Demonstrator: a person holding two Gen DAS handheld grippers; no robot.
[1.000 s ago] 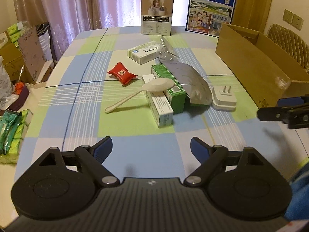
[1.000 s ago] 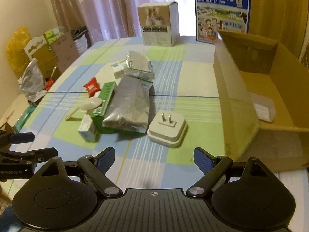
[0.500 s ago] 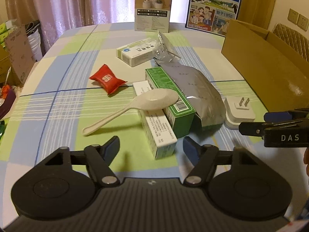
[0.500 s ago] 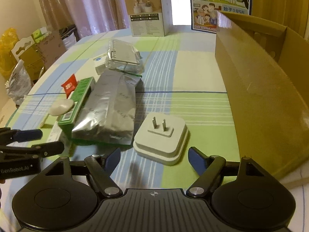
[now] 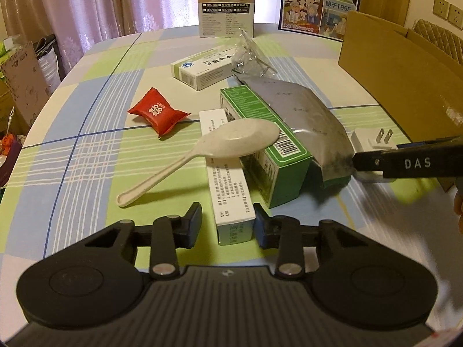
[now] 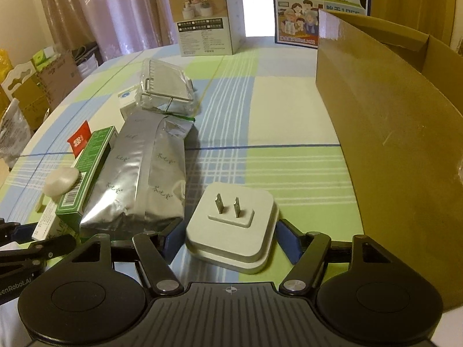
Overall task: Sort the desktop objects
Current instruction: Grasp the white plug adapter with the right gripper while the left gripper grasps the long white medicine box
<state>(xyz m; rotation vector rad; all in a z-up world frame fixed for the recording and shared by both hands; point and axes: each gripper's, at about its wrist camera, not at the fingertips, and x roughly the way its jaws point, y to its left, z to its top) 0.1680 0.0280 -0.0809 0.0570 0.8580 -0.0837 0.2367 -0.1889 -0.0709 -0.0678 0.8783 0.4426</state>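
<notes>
The slim white box (image 5: 231, 202) lies end-on between the jaws of my left gripper (image 5: 227, 225). The jaws are closing: the right pad touches the box and a small gap remains at the left pad. A white spoon (image 5: 202, 150) rests across this box and the green box (image 5: 266, 144). A silver foil pouch (image 5: 301, 110) leans on the green box. My right gripper (image 6: 228, 240) straddles the white plug adapter (image 6: 231, 225), prongs up, and its jaws are closing, close to the adapter's sides. The open cardboard box (image 6: 390, 144) stands to its right.
A red candy packet (image 5: 157, 112), a white medicine box (image 5: 202, 68) and a clear plastic pack (image 5: 249, 55) lie further back on the checked tablecloth. A humidifier carton (image 5: 225, 3) and a milk carton (image 5: 318, 0) stand at the far edge. Bags and boxes crowd the floor on the left.
Both grippers have come forward and down to the table. The left jaws have narrowed around the slim white box, the right jaws around the plug adapter.
</notes>
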